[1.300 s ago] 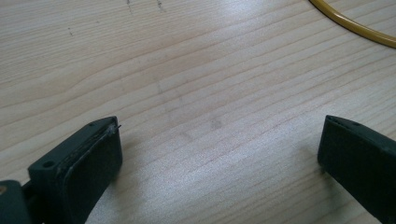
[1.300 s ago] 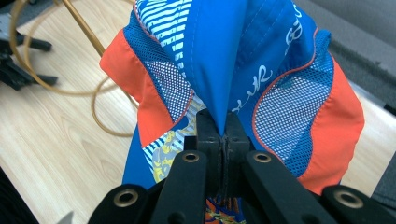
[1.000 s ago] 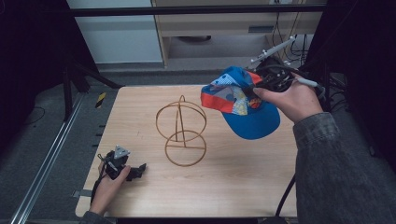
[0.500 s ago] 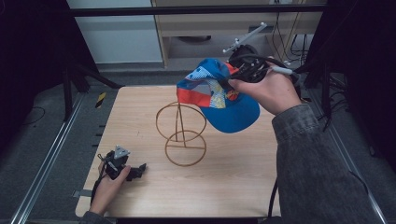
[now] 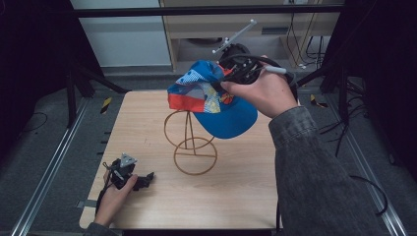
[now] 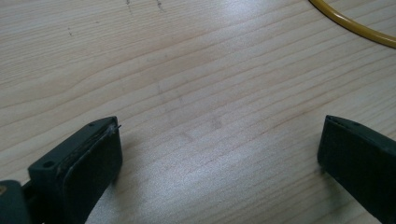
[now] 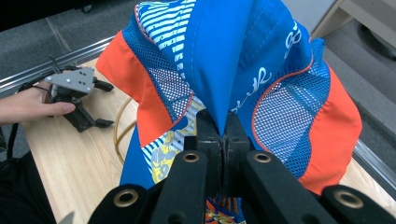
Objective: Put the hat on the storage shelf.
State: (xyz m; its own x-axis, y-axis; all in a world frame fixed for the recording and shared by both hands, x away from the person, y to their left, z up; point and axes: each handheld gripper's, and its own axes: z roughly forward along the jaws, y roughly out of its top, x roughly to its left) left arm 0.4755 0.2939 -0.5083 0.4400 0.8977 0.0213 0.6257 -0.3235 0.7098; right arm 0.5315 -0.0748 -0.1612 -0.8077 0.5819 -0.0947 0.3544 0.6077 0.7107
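My right gripper (image 7: 223, 140), jaws clamped on cap (image 5: 216, 98), holds it above wire stand (image 5: 192, 137); left gripper (image 5: 129, 173), jaws apart, rests on counter (image 5: 236, 191), out of the way.

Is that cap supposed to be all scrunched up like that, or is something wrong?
Nothing looks damaged. The cap hangs crumpled because the right gripper pinches a fold of its fabric, above the wire stand.

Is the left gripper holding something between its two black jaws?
No, the left gripper stands wide open, with bare light wooden table between its jaws.
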